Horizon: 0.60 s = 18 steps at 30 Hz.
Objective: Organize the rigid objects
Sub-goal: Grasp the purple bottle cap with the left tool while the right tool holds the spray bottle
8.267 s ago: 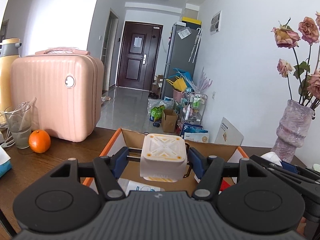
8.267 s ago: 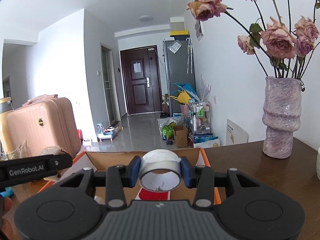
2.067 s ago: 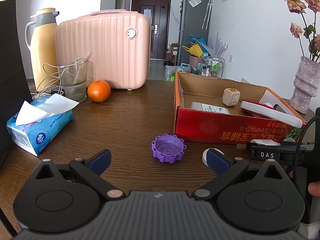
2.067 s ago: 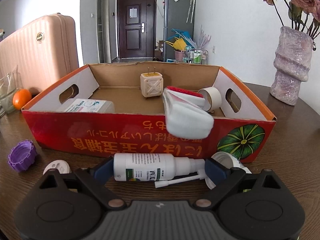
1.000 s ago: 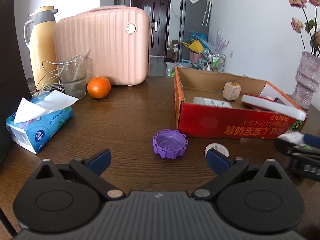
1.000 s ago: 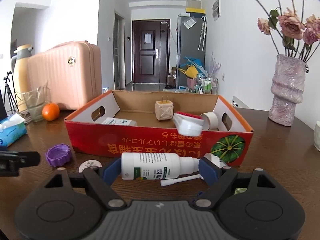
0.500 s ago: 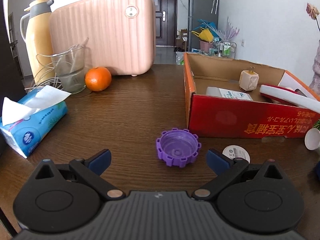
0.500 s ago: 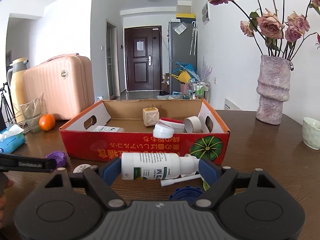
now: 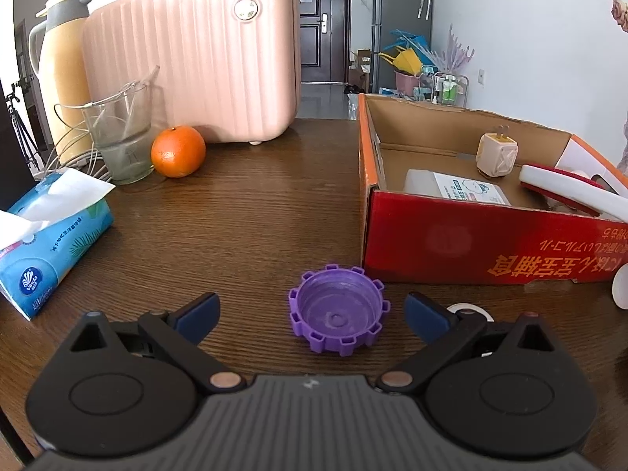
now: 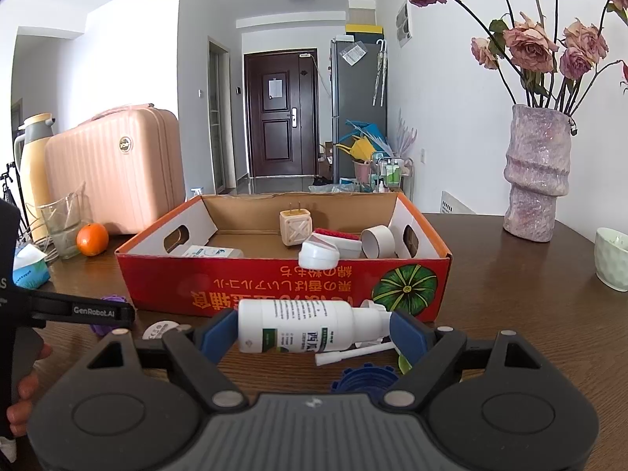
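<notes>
Jaws of the left gripper [image 9: 312,308] spread wide on either side of the purple cap [image 9: 338,320] on the table [image 9: 235,212], untouched, right gripper [image 10: 314,327] clamped endwise on the white spray bottle [image 10: 298,325] before the red box [image 10: 282,282].

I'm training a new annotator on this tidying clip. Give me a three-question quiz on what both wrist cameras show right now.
1. True or false: the left gripper is closed on the purple cap.
2. What does the right gripper hold? A) a tape roll B) a white spray bottle C) an orange
3. Fill in: the plug adapter sits inside the red cardboard ___.

Key: 1 false, the jaws stand open either side of the cap, which lies on the table. 2 B, gripped lengthwise. 3 box.
</notes>
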Motion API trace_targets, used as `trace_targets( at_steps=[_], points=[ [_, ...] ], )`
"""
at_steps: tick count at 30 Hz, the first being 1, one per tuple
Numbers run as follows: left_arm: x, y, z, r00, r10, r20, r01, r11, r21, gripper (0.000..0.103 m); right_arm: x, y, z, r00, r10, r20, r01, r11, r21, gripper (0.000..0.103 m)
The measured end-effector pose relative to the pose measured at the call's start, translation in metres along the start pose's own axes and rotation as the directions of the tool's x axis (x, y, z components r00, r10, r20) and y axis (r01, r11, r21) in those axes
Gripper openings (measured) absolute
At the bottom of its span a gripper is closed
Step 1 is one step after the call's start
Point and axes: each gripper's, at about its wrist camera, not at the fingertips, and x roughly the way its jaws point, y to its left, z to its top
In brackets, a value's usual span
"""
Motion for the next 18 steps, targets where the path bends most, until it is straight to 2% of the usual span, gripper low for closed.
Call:
trace_targets(
  at_steps=[1, 3, 4, 5, 7, 12, 18],
  points=[
    [0.0, 0.0, 0.0, 1.0, -0.001, 0.0, 0.001, 1.0, 0.002, 0.1, 0.0, 0.0, 0.0, 1.0, 0.001, 0.0, -0.001, 1.0, 0.0, 0.084],
    [0.0, -0.001, -0.001, 1.0, -0.007, 0.0, 0.007, 1.0, 0.011, 0.088, 0.0, 0.0, 0.0, 1.0, 0.0, -0.001, 0.0, 1.0, 0.0, 0.084],
    [0.0, -0.001, -0.001, 1.0, -0.017, -0.005, 0.017, 1.0, 0.015, 0.075, 0.0, 0.0, 0.0, 1.0, 0.0, -0.002, 0.0, 1.0, 0.0, 0.084],
    [0.001, -0.001, -0.001, 0.999, -0.03, -0.015, 0.03, 0.999, 0.014, 0.055, 0.0, 0.0, 0.0, 1.0, -0.001, -0.001, 0.001, 1.0, 0.0, 0.084],
    [0.001, 0.0, -0.002, 0.999, -0.025, -0.021, 0.026, 1.0, 0.01, 0.055, 0.0, 0.0, 0.0, 1.0, 0.001, -0.001, -0.001, 1.0, 0.002, 0.084],
    [-0.019, 0.008, 0.0, 0.998, -0.038, 0.056, 0.04, 0.999, -0.025, 0.055, -0.001, 0.0, 0.0, 1.0, 0.009, 0.0, -0.009, 1.0, 0.007, 0.084],
    [-0.036, 0.01, 0.002, 0.994, -0.043, 0.1, 0.048, 0.998, -0.045, 0.055, -0.003, -0.002, 0.001, 1.0, 0.02, 0.006, -0.02, 1.0, 0.009, 0.084]
  ],
)
